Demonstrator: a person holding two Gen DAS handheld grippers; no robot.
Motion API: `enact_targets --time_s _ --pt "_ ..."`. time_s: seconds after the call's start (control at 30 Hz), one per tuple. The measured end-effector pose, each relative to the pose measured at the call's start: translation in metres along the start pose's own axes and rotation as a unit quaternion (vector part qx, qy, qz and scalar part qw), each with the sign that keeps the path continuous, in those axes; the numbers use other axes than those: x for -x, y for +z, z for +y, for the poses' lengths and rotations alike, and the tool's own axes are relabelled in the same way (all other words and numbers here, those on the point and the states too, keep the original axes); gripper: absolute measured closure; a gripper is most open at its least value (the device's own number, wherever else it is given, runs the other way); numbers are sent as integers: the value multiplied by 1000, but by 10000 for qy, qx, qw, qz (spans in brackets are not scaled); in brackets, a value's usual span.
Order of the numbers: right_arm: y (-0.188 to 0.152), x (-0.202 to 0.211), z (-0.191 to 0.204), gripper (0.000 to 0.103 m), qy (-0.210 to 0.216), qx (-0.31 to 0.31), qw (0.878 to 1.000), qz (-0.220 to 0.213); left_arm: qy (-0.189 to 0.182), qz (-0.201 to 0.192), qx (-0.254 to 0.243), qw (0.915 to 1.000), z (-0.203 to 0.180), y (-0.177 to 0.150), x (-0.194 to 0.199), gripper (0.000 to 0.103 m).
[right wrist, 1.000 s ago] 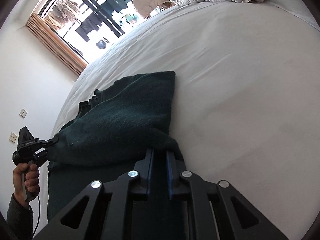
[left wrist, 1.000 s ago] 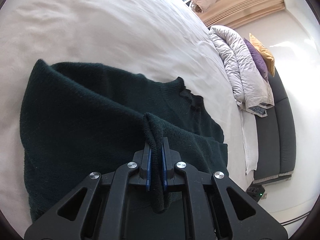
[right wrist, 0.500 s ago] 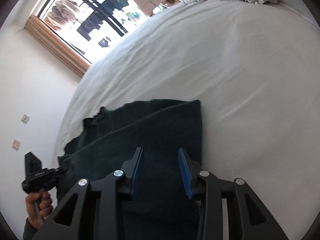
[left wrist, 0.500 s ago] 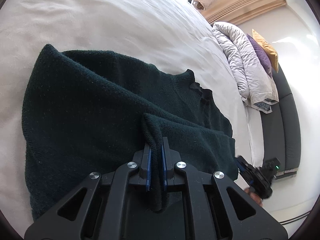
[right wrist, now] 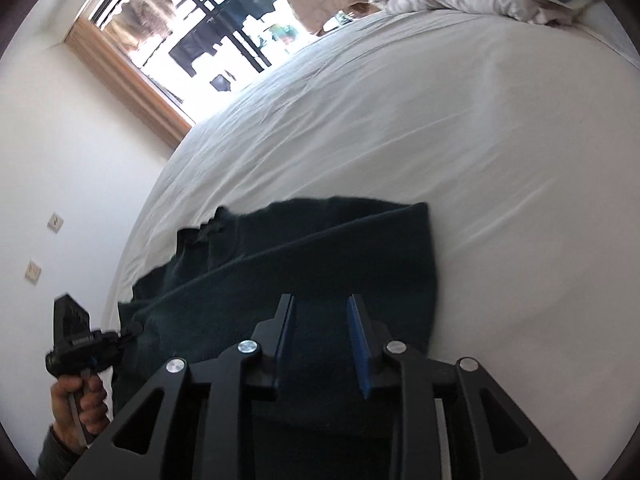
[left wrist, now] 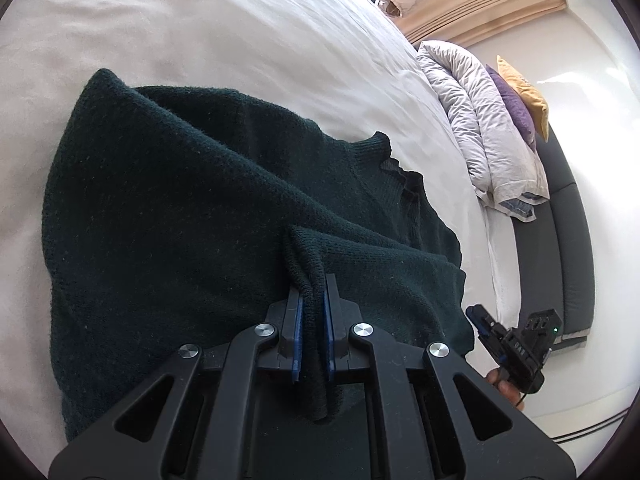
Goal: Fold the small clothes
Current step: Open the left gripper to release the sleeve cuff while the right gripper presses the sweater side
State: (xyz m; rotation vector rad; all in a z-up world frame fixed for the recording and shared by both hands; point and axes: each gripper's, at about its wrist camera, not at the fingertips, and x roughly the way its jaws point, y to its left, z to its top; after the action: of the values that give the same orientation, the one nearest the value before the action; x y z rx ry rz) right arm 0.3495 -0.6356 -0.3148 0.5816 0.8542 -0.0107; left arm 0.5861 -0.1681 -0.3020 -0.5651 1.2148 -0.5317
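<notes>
The dark green sweater [left wrist: 192, 220] lies on the white bed [left wrist: 240, 32], already doubled over, its long axis running from the collar [left wrist: 396, 172] near the bed's edge across to the fold corner [left wrist: 100, 80] on the far side. The left gripper [left wrist: 311, 320] pinches a bunched ridge of knit between its blue pads, jaws pressed tight on the cloth, at the near edge of the sweater. The right gripper [right wrist: 322, 340] has let go: its jaws have just been closing a little but stand apart with nothing between them, hanging above the sweater's near portion, closer to the straight folded side [right wrist: 430, 264] than to the collar end. In the left view the right gripper [left wrist: 486, 326] sits just off the sweater's near corner. So the next grab, I'd judge, falls to the right hand: the cloth lies straight ahead and below its fingers, and the free edge is on its side.
</notes>
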Motion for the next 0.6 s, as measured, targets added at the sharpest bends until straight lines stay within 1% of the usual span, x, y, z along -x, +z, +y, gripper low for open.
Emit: enact_targets --time_s 0.07,0.1,0.17,0.23,0.3,0.33,0.37,0.4,0.47,0.5,0.53,0.6 --pt "-5 -15 5 74 -333 258 9989 191 11 -4 -12 10000 1 1 2 95" --pt "-6 -21 1 77 -393 226 9987 248 24 8 -28 10000 1 2 2 94" --pt "-6 -23 -10 87 -304 41 9993 199 34 44 -29 10000 3 7 3 93" --pt "-4 -22 -14 87 -238 -77 9995 201 42 44 -12 10000 6 13 6 93" --pt "-4 -23 -12 87 -295 88 9992 239 57 22 24 10000 10 18 9 93" --pt "-3 -23 -11 87 -324 141 9991 246 105 -44 31 9999 12 20 13 93" --pt "-5 -21 -11 87 -348 143 9990 258 230 -163 14 9996 13 21 19 93" --pt "-8 -17 -11 86 -371 123 9989 272 454 -356 -35 9983 12 22 28 93" --pt "-9 -13 -3 69 -354 119 9990 235 659 -629 -117 9958 10 23 45 93" --pt "-9 -11 2 66 -308 134 9993 166 721 -790 -199 9941 4 21 55 93" --pt "-9 -7 6 65 -161 147 9997 81 744 -898 -302 9927 -3 19 61 93" --pt "-9 -2 10 65 251 87 9996 -18 700 -1052 -773 9890 -33 8 68 93"
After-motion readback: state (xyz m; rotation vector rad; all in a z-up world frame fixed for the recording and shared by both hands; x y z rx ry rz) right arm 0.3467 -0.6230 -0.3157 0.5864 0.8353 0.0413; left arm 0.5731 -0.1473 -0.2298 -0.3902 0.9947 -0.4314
